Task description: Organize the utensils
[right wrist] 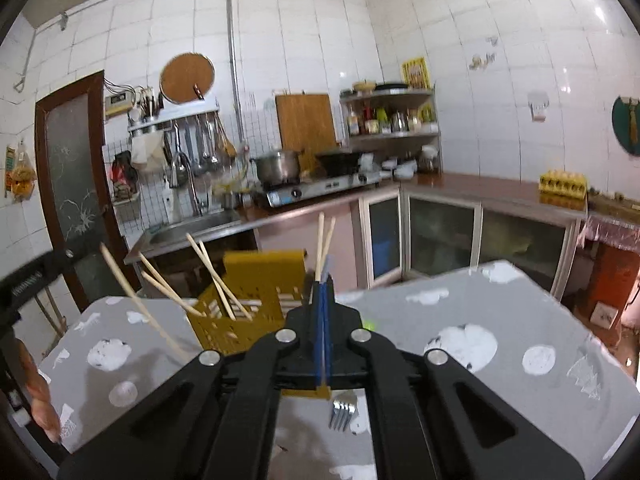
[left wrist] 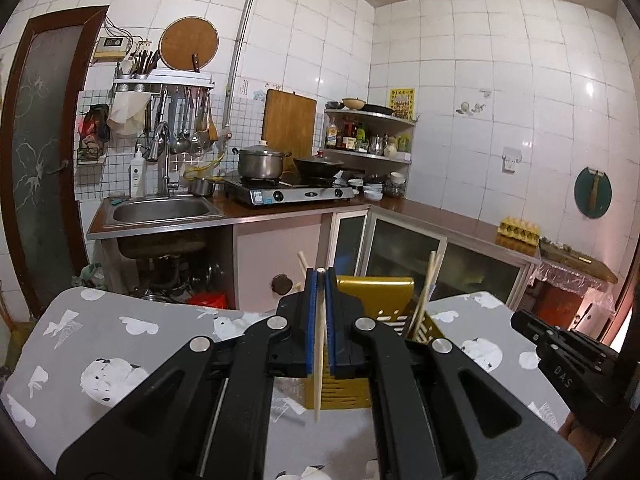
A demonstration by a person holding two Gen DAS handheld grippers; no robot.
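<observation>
Left wrist: left gripper (left wrist: pixel 320 276) pinching one pale wooden chopstick (left wrist: pixel 319 360), upright, before yellow slotted plastic utensil basket (left wrist: pixel 376 292) on grey patterned table (left wrist: pixel 120 344). Right wrist: right gripper (right wrist: pixel 322 286) pressed together on steel fork (right wrist: pixel 342 414), tines hanging below.

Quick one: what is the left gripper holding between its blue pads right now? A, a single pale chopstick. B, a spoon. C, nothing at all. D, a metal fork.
A: in the left wrist view the left gripper is shut on one pale chopstick that runs between its blue pads, while the fork lies on the table.
</observation>
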